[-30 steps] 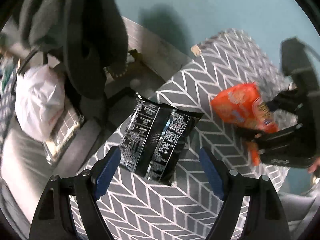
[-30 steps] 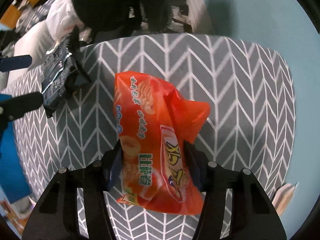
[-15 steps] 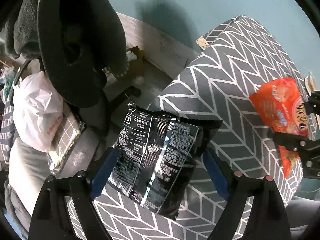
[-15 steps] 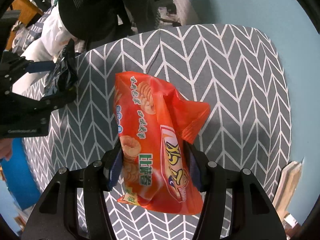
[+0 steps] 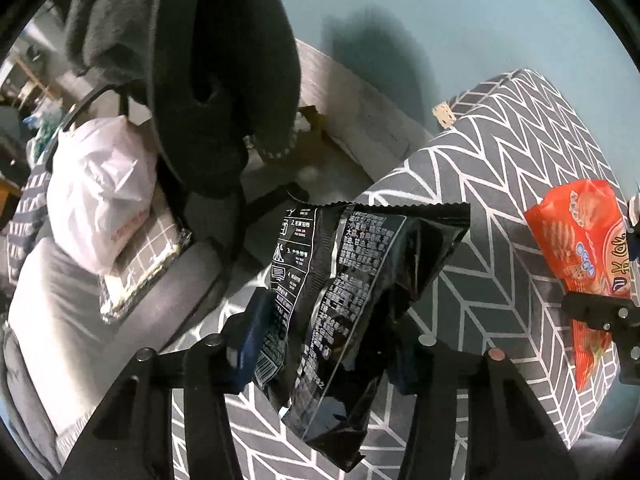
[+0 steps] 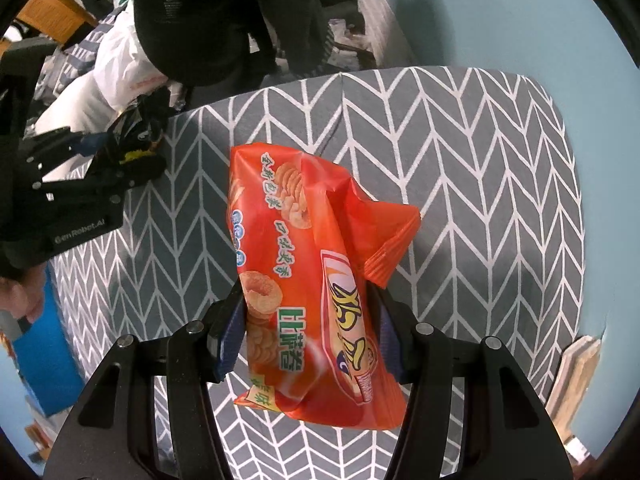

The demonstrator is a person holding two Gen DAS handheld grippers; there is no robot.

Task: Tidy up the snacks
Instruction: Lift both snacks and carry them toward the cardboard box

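Over the chevron cushion (image 5: 500, 184), both packets are already in hand. Left hand-held gripper (image 5: 326, 344): its jaws have just been closing, and the black packet (image 5: 360, 292) now sits between the blue pads, pinched at its lower half; its crumpled foil suggests the pads press on it. Packet's long axis runs straight ahead from the gripper, serrated top edge farthest out, hanging past the cushion's left edge toward the floor gap.

Right hand-held gripper (image 6: 310, 344): narrowed on the orange packet (image 6: 316, 280), pads squeezing its lower sides. Long axis again points away from the gripper, over the middle of the cushion; one top corner folded over to the right.

Relative to the cushion: black packet at its left margin, orange packet nearer its centre. Left gripper (image 6: 100, 168) shows at the cushion's left edge in the right wrist view.

Judgement: each hand owns its nearest packet, so the coming move turns on where they go down. No container seen, so I cannot tell the destination.

Clutter beyond the cushion: dark hanging clothing (image 5: 208, 80), white plastic bag (image 5: 100, 192).
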